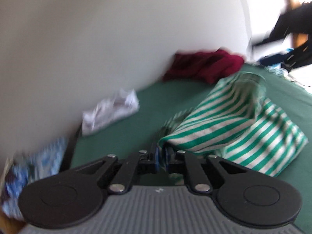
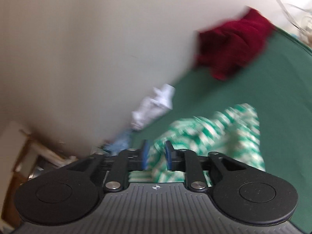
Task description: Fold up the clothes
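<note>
Motion blur smears both views. The left gripper [image 1: 161,157] and right gripper [image 2: 156,157] each clench the green-and-white striped garment [image 1: 234,128], bunched at two o'clock over the green sheet [image 1: 120,128].

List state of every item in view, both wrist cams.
Left gripper: shut on green-and-white striped garment.
Right gripper: jaws narrowly apart, striped cloth between them; grip unclear through blur.
Green-and-white striped garment: bunched, unfolded, lifted at the left gripper.
Dark red garment: crumpled heap by the wall.
White cloth: crumpled, lying by the wall.
Green bed sheet: spread flat.
</note>
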A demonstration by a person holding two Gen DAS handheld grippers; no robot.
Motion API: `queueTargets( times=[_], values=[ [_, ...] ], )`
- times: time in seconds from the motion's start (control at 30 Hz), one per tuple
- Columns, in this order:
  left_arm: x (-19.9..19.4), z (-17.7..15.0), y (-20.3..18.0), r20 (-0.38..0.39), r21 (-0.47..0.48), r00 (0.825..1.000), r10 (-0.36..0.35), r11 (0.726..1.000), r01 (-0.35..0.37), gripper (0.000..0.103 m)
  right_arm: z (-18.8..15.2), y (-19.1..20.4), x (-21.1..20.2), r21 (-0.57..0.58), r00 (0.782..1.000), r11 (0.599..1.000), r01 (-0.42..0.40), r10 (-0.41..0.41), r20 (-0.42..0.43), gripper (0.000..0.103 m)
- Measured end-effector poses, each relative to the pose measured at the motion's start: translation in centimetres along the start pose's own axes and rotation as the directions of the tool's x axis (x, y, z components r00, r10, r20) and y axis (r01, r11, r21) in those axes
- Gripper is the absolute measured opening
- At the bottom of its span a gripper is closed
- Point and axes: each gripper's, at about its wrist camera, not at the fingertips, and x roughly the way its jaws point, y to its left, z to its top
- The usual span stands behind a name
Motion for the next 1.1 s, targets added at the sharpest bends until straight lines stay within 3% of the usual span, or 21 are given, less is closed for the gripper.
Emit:
queueTargets(
  times=[0.03, 0.1, 0.17, 0.2, 0.3, 0.43, 0.53, 0.57, 0.6, 0.63, 0.67, 0.7, 0.83, 0.9, 0.93, 0.97, 1.03, 1.1],
  values=[
    [0.7, -0.5, 0.3, -0.025, -0.019, 1.0, -0.004, 1.0, 0.003, 0.011, 0.4, 0.8, 0.0, -0.03, 1.0, 0.999, -0.022, 0.023, 0.014, 0.063],
    [1.9, -1.5, 0.8, -0.071, -0.052, 0.997, -0.015, 0.999, 0.011, 0.012, -0.1, 2.4, 0.4, -0.279, 0.997, 0.957, 0.079, -0.072, 0.034, 0.056],
    [2.8, -2.5, 0.8, -0.097, -0.062, 0.995, -0.011, 0.998, 0.005, 0.014, -1.8, 3.4, 1.2, -0.521, 0.991, 0.847, 0.106, -0.133, -0.016, 0.054],
    [3.1, -3.0, 0.8, -0.107, -0.072, 0.994, -0.009, 0.997, 0.001, 0.015, -2.8, 3.5, 1.6, -0.593, 0.987, 0.802, 0.066, -0.139, -0.078, 0.053],
    [4.2, -4.3, 1.1, -0.137, -0.108, 0.991, -0.008, 0.994, -0.007, 0.018, -5.4, 3.0, 2.2, -0.709, 0.971, 0.705, -0.024, -0.151, -0.183, 0.049],
    [5.4, -4.8, 1.4, -0.164, -0.137, 0.986, -0.02, 0.991, -0.002, 0.023, -7.6, 3.5, 4.0, -0.797, 0.971, 0.602, -0.047, -0.161, -0.179, 0.049],
    [7.2, -5.0, 1.8, -0.193, -0.153, 0.981, -0.031, 0.988, 0.002, 0.025, -8.9, 4.5, 5.5, -0.868, 0.974, 0.491, -0.07, -0.152, -0.165, 0.048],
    [7.7, -5.1, 1.9, -0.203, -0.166, 0.978, -0.039, 0.986, 0.005, 0.025, -9.2, 4.8, 5.9, -0.887, 0.975, 0.454, -0.082, -0.148, -0.166, 0.043],
    [8.2, -5.3, 2.1, -0.213, -0.179, 0.976, -0.046, 0.984, 0.008, 0.025, -9.1, 5.1, 6.4, -0.891, 0.974, 0.443, -0.098, -0.141, -0.177, 0.035],
    [8.3, -5.2, 2.0, -0.216, -0.176, 0.975, -0.046, 0.984, 0.007, 0.025, -8.9, 5.5, 6.9, -0.892, 0.973, 0.437, -0.114, -0.134, -0.19, 0.012],
    [8.5, -5.2, 1.8, -0.218, -0.173, 0.975, -0.046, 0.985, 0.007, 0.025, -8.8, 5.9, 7.4, -0.893, 0.971, 0.43, -0.13, -0.127, -0.203, 0.011],
    [8.5, -5.1, 1.6, -0.218, -0.165, 0.975, -0.044, 0.986, 0.008, 0.025, -8.2, 6.3, 7.4, -0.877, 0.973, 0.456, -0.15, -0.091, -0.213, 0.011],
    [8.7, -5.1, 1.0, -0.225, -0.139, 0.974, -0.034, 0.99, 0.003, 0.024, -3.8, 7.9, 7.8, -0.717, 0.976, 0.664, -0.213, 0.106, -0.191, 0.011],
    [8.8, -5.0, 0.9, -0.226, -0.133, 0.974, -0.028, 0.991, -0.002, 0.024, -1.8, 8.4, 8.6, -0.628, 0.976, 0.747, -0.218, 0.154, -0.155, 0.018],
    [8.9, -4.9, 0.9, -0.227, -0.132, 0.973, -0.029, 0.991, -0.002, 0.024, -1.6, 8.3, 8.6, -0.628, 0.974, 0.746, -0.223, 0.149, -0.169, 0.037],
    [8.9, -4.9, 0.9, -0.228, -0.131, 0.973, -0.029, 0.991, -0.001, 0.024, -1.5, 8.1, 8.6, -0.634, 0.972, 0.738, -0.231, 0.142, -0.189, 0.048],
    [8.9, -4.8, 1.1, -0.23, -0.132, 0.973, -0.032, 0.991, 0.002, 0.025, -1.3, 7.7, 8.5, -0.645, 0.965, 0.723, -0.247, 0.128, -0.227, 0.04],
    [8.8, -4.9, 1.3, -0.228, -0.139, 0.973, -0.039, 0.99, 0.007, 0.025, -1.0, 7.3, 8.4, -0.654, 0.958, 0.708, -0.264, 0.113, -0.265, 0.039]
  ],
)
